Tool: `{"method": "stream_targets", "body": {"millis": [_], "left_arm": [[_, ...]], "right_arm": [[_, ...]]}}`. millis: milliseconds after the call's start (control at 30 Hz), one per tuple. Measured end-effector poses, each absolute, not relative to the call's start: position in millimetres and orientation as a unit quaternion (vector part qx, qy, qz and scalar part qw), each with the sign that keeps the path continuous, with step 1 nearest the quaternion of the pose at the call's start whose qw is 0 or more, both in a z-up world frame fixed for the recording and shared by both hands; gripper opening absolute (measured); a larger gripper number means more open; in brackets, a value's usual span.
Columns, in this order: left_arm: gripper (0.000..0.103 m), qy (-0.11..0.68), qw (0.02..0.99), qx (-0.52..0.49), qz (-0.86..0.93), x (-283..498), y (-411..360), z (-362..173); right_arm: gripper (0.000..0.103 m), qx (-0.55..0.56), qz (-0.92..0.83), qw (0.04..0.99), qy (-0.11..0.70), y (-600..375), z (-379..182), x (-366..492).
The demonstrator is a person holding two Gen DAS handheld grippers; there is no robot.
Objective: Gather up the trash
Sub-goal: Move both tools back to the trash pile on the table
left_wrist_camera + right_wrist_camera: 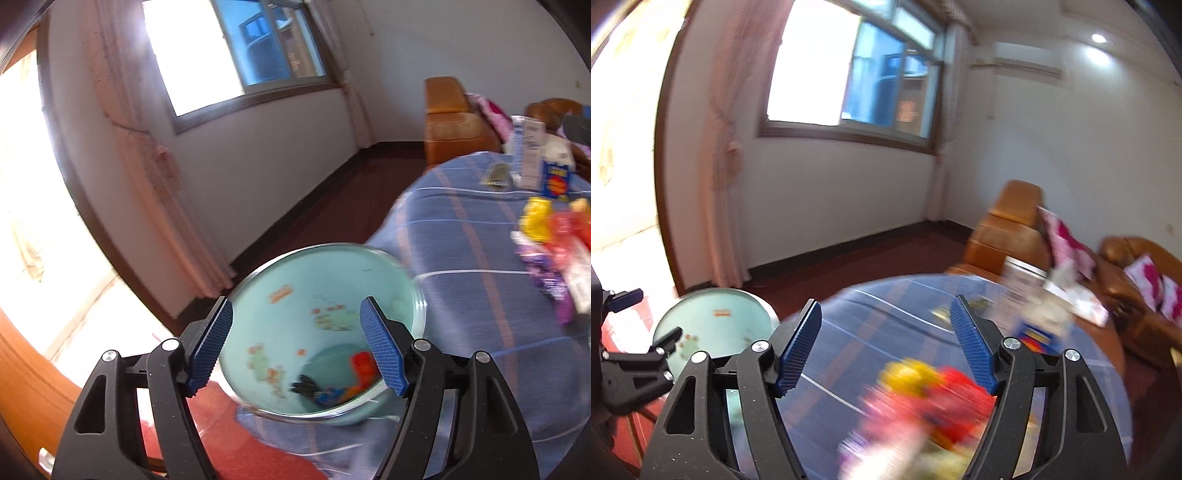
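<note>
You have a window [849, 74], a brown sofa [1123, 266] with pink cushions [1067, 243], and curtains [147, 147].

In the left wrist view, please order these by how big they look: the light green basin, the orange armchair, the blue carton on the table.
1. Light green basin, largest, though it sits nearest the camera.
2. Orange armchair.
3. Blue carton, smallest.

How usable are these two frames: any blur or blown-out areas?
Left wrist view: window overexposed, basin and wrappers slightly smeared. Right wrist view: heavy motion blur on the wrappers and tablecloth; gripper fingers stay sharp.
</note>
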State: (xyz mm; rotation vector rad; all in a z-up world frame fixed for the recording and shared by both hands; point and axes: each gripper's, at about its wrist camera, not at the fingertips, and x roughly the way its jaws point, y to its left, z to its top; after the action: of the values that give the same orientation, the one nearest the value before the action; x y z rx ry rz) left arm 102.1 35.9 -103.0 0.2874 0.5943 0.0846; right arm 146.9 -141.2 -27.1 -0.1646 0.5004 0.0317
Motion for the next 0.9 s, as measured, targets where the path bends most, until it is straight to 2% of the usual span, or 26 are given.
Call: {"method": "stream_targets", "body": {"millis": [400, 667, 800, 867, 900], "left_arm": [[0.073, 0.28, 0.942, 0.173, -0.072, 72.9, -63.4, -105.9], [0.073, 0.265, 0.935, 0.192, -0.133, 63.1, -129.8, -100.9], [0.073, 0.271, 0.928, 0.208, -0.151, 62.1, -149.5, -110.8], [0.063, 0.284, 0.92, 0.213, -0.164, 63.7, -156.9, -119.8], [0.047, 0.292, 0.916, 0.214, -0.172, 63.8, -159.0, -123.6]], "right_arm": [[0.075, 0.006, -0.168, 0.943, 0.288, -308.1, -67.7, 47.3], [0.076, 0.026, -0.193, 0.933, 0.302, -342.8, -94.2, 19.2], [0.079, 0.041, -0.194, 0.934, 0.298, -346.8, -100.9, 13.6], [0.079, 0.043, -0.187, 0.935, 0.298, -344.9, -104.1, 14.8], [0.079, 0.043, -0.184, 0.936, 0.298, -343.5, -104.8, 14.7]]}}
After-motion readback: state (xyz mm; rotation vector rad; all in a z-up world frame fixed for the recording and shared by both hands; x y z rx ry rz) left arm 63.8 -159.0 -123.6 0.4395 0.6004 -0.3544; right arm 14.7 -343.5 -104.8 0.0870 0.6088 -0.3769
